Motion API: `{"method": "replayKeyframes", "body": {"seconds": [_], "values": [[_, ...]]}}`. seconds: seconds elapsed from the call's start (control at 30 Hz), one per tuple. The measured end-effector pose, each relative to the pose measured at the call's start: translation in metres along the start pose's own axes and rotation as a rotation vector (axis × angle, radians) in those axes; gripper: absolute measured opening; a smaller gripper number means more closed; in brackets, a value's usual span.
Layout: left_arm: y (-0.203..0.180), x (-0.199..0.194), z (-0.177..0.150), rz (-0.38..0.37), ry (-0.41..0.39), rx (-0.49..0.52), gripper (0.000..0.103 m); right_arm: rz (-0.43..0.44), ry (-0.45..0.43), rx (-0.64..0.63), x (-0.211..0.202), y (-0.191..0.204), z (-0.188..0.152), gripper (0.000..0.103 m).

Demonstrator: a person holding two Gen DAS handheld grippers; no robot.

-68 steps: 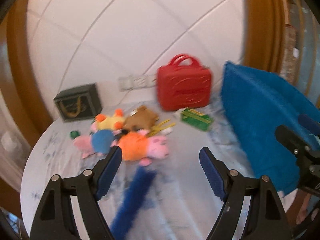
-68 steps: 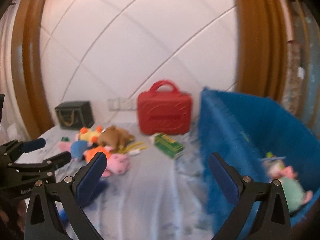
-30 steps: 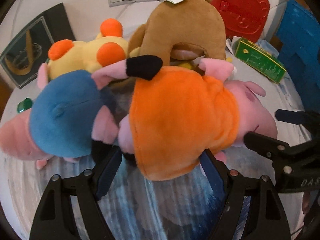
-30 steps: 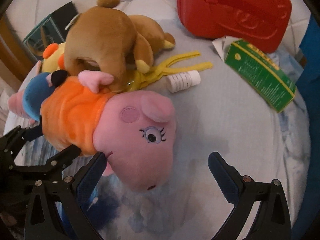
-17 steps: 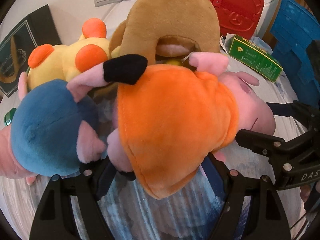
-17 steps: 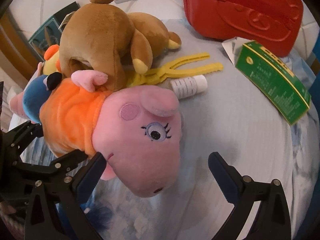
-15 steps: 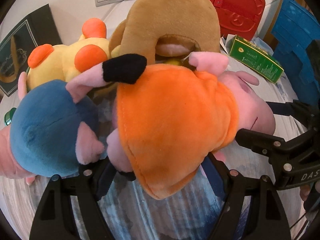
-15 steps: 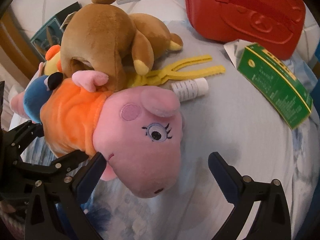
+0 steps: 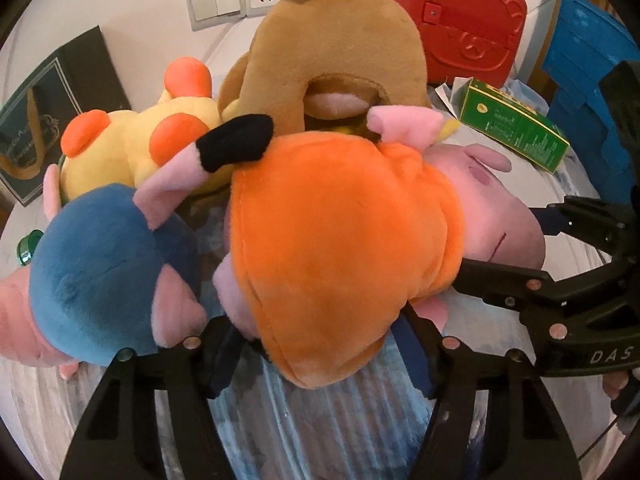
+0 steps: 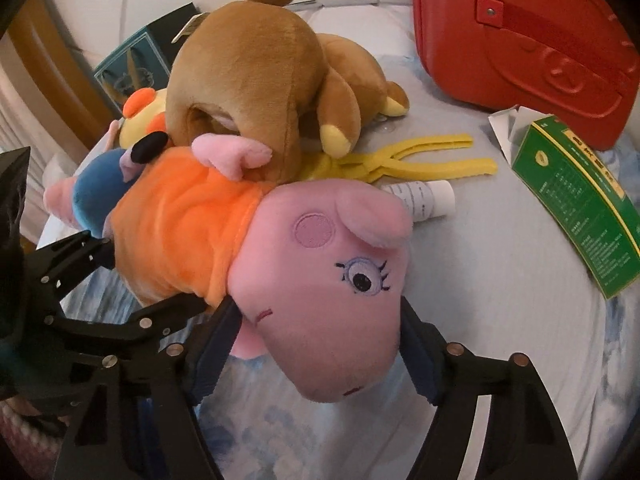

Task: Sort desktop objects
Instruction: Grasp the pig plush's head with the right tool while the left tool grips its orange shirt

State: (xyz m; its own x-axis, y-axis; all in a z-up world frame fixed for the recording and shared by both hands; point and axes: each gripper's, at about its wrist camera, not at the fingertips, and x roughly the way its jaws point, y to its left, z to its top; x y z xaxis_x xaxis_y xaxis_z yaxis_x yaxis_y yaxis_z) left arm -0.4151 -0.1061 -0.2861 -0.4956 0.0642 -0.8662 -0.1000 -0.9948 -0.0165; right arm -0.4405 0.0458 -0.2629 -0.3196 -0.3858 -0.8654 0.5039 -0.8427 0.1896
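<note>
A pink pig plush in an orange dress (image 9: 340, 232) lies on the table; its head (image 10: 332, 288) faces the right wrist view. My left gripper (image 9: 320, 356) is closed around the dress's lower end. My right gripper (image 10: 320, 344) is closed around the pig's head. A brown bear plush (image 9: 340, 48) leans on the pig, also seen in the right wrist view (image 10: 248, 80). A blue-dressed pig plush (image 9: 100, 280) and a yellow plush (image 9: 132, 148) lie to the left.
A red case (image 10: 520, 32) stands at the back. A green box (image 10: 580, 216), yellow plastic tongs (image 10: 420, 160) and a small white bottle (image 10: 424, 198) lie on the table. A dark gift bag (image 9: 48, 112) stands back left. A blue bin (image 9: 592, 72) is at right.
Both grippers have moved in from a distance onto the orange-dressed pig plush and narrowed around it, the left on its body, the right on its head.
</note>
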Motion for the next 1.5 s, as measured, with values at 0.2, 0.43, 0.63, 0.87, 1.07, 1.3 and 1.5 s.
{"method": "replayKeyframes", "body": {"seconds": [0.2, 0.43, 0.63, 0.87, 1.07, 1.3, 1.5], "values": [[-0.011, -0.027, -0.002, 0.006, -0.036, 0.013, 0.055, -0.002, -0.022, -0.019, -0.014, 0.0, -0.002, 0.071], [-0.028, -0.035, -0.01, -0.004, 0.014, 0.05, 0.049, -0.044, -0.005, 0.022, -0.028, -0.001, -0.015, 0.059], [-0.019, -0.028, -0.024, 0.028, 0.086, 0.055, 0.073, -0.09, 0.03, 0.088, -0.029, -0.022, -0.027, 0.066], [-0.025, -0.009, -0.012, 0.009, 0.099, 0.103, 0.08, -0.09, -0.001, 0.017, -0.025, -0.011, -0.014, 0.103], [-0.028, 0.013, -0.004, 0.009, 0.079, 0.105, 0.08, -0.04, 0.023, 0.015, 0.006, -0.013, -0.004, 0.1], [-0.027, 0.004, -0.008, 0.0, 0.01, 0.09, 0.069, -0.021, -0.002, -0.009, -0.001, -0.011, -0.004, 0.084], [-0.038, -0.028, -0.007, 0.001, -0.033, 0.097, 0.068, -0.026, -0.052, -0.004, -0.033, -0.005, -0.009, 0.083]]}}
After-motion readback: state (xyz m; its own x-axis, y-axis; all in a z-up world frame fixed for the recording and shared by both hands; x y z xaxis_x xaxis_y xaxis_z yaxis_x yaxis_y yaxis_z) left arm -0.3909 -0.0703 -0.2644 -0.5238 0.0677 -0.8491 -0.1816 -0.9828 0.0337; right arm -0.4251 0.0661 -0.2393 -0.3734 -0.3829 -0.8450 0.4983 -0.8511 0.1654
